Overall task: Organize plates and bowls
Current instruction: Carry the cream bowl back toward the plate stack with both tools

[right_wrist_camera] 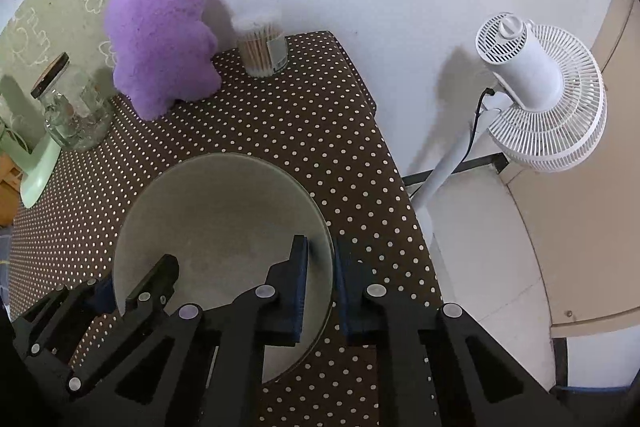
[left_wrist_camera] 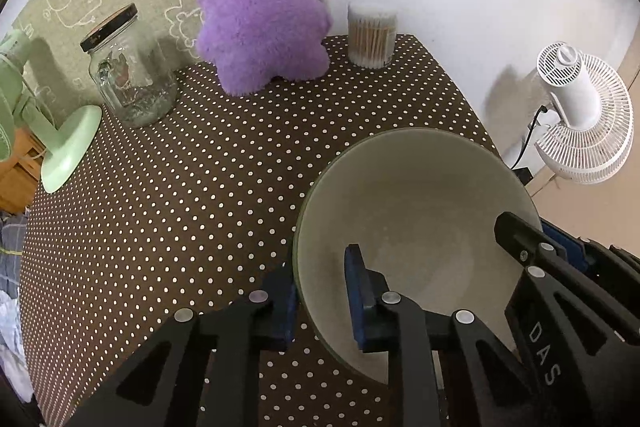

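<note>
The bowl is big and pale, and it sits on the table, which has a brown cloth with white dots; the bowl is near the table's right edge. The left hand-held gripper is clamped on the bowl's left rim; one blue pad is inside the bowl and the other is outside, pressing the wall between them. The right hand-held gripper is clamped on the bowl's right rim the same way (one pad in, one pad out); each hand-held gripper can be seen from the other's camera, across the bowl.

Past the left hand-held gripper, at the back of the table, stands a fluffy purple toy; just right of the toy is a clear tub of cotton swabs; left of the toy is a glass jar with a black lid; further left is a green lamp base. Off the table, to the right of the right hand-held gripper, a white fan stands by the wall.
</note>
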Motion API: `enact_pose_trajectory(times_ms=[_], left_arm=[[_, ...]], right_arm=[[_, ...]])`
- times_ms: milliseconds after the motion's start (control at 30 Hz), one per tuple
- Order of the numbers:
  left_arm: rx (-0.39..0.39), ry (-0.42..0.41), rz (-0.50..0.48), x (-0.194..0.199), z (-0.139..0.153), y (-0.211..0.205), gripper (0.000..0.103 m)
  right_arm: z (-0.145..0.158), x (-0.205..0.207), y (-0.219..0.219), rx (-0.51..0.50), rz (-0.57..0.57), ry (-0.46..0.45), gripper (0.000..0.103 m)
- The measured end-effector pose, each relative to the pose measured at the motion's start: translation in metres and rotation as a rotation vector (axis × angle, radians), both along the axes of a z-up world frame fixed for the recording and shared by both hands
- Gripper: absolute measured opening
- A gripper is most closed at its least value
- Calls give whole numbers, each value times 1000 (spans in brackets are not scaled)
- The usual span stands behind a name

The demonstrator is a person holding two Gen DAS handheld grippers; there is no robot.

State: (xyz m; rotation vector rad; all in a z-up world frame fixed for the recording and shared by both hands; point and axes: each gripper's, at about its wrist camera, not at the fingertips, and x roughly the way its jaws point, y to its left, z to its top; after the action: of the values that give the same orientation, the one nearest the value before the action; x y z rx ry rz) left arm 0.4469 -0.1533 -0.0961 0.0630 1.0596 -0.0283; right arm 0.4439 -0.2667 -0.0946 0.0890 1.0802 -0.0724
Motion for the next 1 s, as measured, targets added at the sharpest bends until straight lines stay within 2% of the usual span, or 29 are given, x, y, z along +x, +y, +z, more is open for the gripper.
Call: enact_pose_trajectory(times_ms=[567, 1000], left_arm=[[-8, 20, -7, -18, 6, 0, 19], [-5, 3, -3, -41, 19, 12, 19]], right_arm=[[7, -13, 0, 1, -13, 31, 16], [20, -34, 7, 12, -9, 14, 16]])
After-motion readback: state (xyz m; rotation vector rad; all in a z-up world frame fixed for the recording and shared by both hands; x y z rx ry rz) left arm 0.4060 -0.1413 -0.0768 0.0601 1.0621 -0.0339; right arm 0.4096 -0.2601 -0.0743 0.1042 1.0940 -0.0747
